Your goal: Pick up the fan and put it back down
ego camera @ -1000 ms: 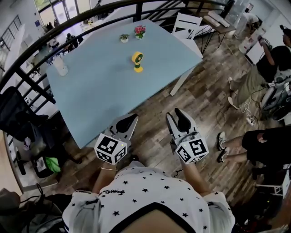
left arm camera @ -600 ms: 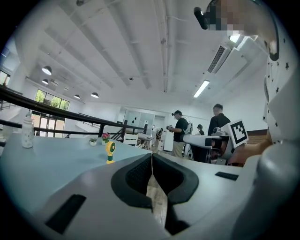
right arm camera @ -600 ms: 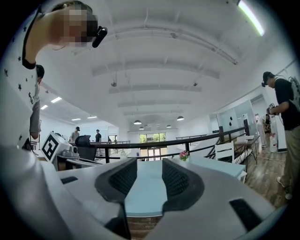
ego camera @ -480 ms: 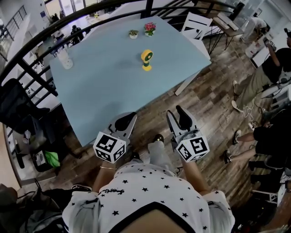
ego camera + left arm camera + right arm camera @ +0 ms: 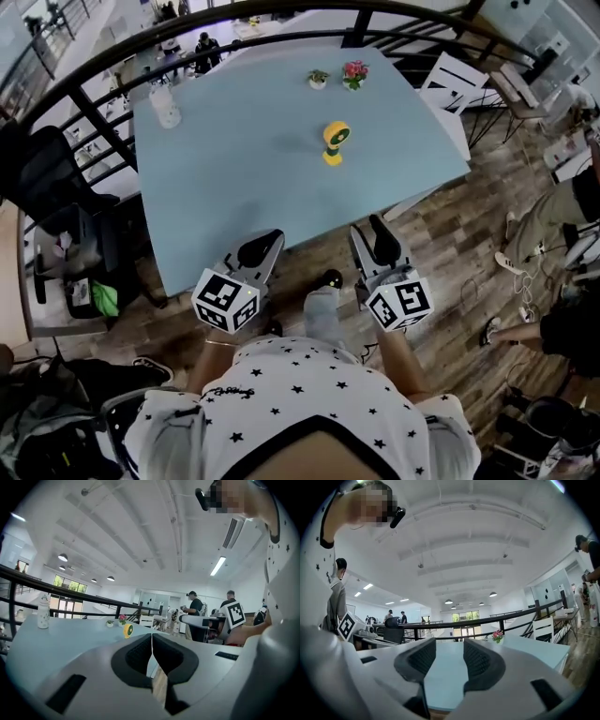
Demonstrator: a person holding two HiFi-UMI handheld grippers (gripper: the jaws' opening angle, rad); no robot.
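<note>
The yellow fan stands upright on the light blue table, toward its far right part; in the left gripper view the fan looks small, just above the jaws. Both grippers hang near the table's front edge, well short of the fan. My left gripper is shut, its pads meeting with nothing between them. My right gripper is open; its jaws have just been opening and hold nothing, with bare tabletop showing between its fingers.
A pink flower pot and a small green plant stand behind the fan, a clear bottle at the far left corner. A black railing runs behind the table. A white chair stands right, a black office chair left.
The person has stepped toward the table; both grippers are now at its front edge. The table and fan have shifted right in the head view. The right jaws stand slightly wider.
</note>
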